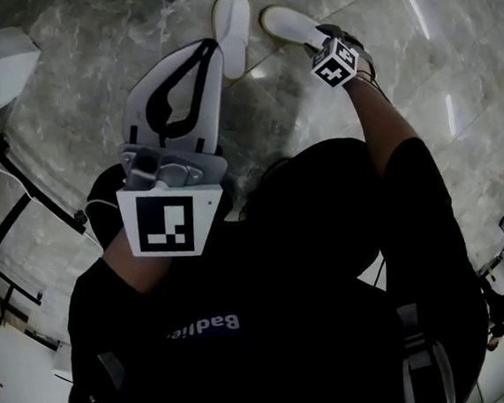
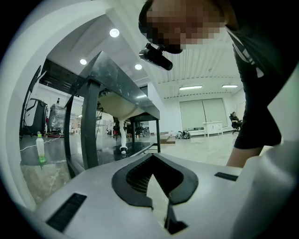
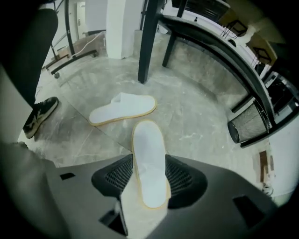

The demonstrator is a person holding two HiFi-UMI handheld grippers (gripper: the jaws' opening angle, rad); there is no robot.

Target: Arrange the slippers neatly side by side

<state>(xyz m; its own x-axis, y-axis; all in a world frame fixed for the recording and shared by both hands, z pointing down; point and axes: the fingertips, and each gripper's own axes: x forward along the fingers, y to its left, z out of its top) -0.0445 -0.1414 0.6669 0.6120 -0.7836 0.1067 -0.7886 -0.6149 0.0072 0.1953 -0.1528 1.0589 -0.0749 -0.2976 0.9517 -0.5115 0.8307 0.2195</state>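
**Head view, then each gripper view: held slipper (image 1: 290,22) near loose slipper (image 1: 231,30)**

Head view. Shows both white slippers at the top of the picture on the grey marble floor (image 1: 90,88), near each other but not parallel. Puts the right gripper (image 1: 317,44) at the near end of the held slipper. Finds the left gripper (image 1: 211,48) high and close to the camera, well apart from both slippers.

Left gripper view. Looks level across a large room, past a dark-legged table (image 2: 88,116). Shows the jaw tips met, with nothing between them.

Right gripper view. Looks down at the floor. Shows the jaws pressed against both sides of the held slipper's near end; cannot tell whether lifted or resting. Places the loose slipper just beyond its far tip, turned crosswise, not touching. Catches a black shoe (image 3: 41,115) at the left edge.
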